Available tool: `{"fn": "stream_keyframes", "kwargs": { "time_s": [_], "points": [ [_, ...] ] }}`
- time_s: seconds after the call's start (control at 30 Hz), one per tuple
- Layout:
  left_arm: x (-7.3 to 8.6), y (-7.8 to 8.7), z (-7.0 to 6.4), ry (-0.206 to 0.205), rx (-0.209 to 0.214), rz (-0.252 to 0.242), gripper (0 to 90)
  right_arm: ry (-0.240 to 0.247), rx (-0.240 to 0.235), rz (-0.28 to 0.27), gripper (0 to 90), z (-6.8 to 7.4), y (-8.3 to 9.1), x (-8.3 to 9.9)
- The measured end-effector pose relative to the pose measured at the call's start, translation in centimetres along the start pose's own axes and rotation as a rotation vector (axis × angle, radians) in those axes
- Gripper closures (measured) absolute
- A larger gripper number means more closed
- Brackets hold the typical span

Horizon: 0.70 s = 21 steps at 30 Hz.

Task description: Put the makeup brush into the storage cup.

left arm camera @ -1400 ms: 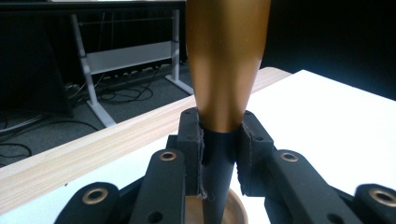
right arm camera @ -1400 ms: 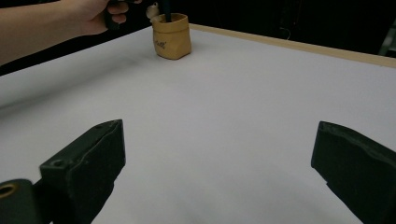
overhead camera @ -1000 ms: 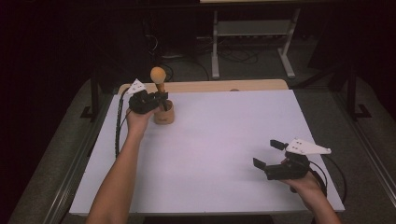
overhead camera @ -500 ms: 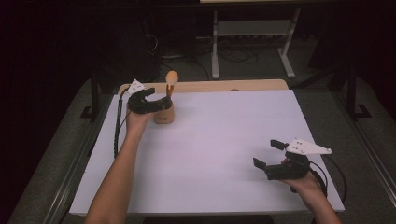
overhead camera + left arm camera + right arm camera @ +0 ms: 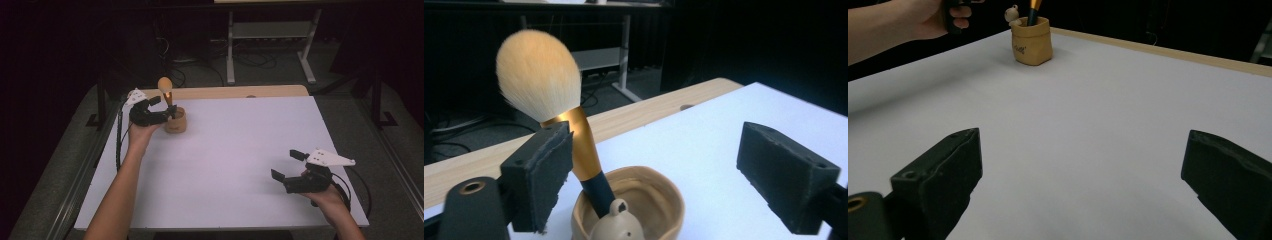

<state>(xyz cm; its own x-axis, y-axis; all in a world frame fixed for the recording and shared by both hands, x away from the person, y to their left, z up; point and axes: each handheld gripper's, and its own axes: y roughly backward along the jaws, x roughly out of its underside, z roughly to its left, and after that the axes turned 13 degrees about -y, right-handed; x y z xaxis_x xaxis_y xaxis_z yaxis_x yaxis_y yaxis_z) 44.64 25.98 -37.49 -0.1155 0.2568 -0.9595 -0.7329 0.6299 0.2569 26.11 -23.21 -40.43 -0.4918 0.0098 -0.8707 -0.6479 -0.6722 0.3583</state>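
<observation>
A makeup brush [image 5: 165,87] with a pale fluffy head [image 5: 538,74], gold ferrule and dark handle stands tilted in a small tan cup [image 5: 176,121] at the table's back left. My left gripper [image 5: 164,108] is open around the handle just above the cup [image 5: 639,200]. One pad [image 5: 544,180] sits right beside the ferrule and the other [image 5: 786,180] is well off it. My right gripper [image 5: 287,165] is open and holds nothing, low over the white table [image 5: 235,150] at the front right. From there the cup [image 5: 1032,40] shows far off.
A small tan figure [image 5: 616,225] sits on the cup's near rim. A wooden strip [image 5: 240,91] runs along the table's back edge. Beyond it are a dark floor, cables and a metal stand [image 5: 270,35]. The person's left hand [image 5: 923,20] is next to the cup.
The brush head swung right, then back to the left, and now leans toward the left gripper. The left hand shifted slightly. The right gripper has not moved.
</observation>
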Motion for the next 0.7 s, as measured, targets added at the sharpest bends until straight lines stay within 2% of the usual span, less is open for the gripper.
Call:
{"fn": "stream_keyframes", "kwargs": {
  "time_s": [0.2, 0.3, 0.47, 0.7],
  "points": [
    [-0.5, 1.2, -0.5, -0.009, 0.033, -0.002, 12.9, 0.006, 0.000, 0.001, 2.5, 0.0, 0.0, 0.0],
    [-0.7, 1.7, -0.9, -0.018, 0.066, 0.014, 12.7, 0.006, -0.001, 0.000, 2.5, 0.1, 0.0, 0.0],
    [-1.0, 2.3, -1.3, -0.024, 0.083, 0.009, 12.7, 0.002, 0.003, -0.001, 2.5, 0.0, 0.1, -0.1],
    [-1.4, 3.4, -2.6, -0.040, 0.123, 0.014, 12.7, 0.003, 0.003, -0.003, 2.5, 0.0, 0.0, -0.1]
  ]
}}
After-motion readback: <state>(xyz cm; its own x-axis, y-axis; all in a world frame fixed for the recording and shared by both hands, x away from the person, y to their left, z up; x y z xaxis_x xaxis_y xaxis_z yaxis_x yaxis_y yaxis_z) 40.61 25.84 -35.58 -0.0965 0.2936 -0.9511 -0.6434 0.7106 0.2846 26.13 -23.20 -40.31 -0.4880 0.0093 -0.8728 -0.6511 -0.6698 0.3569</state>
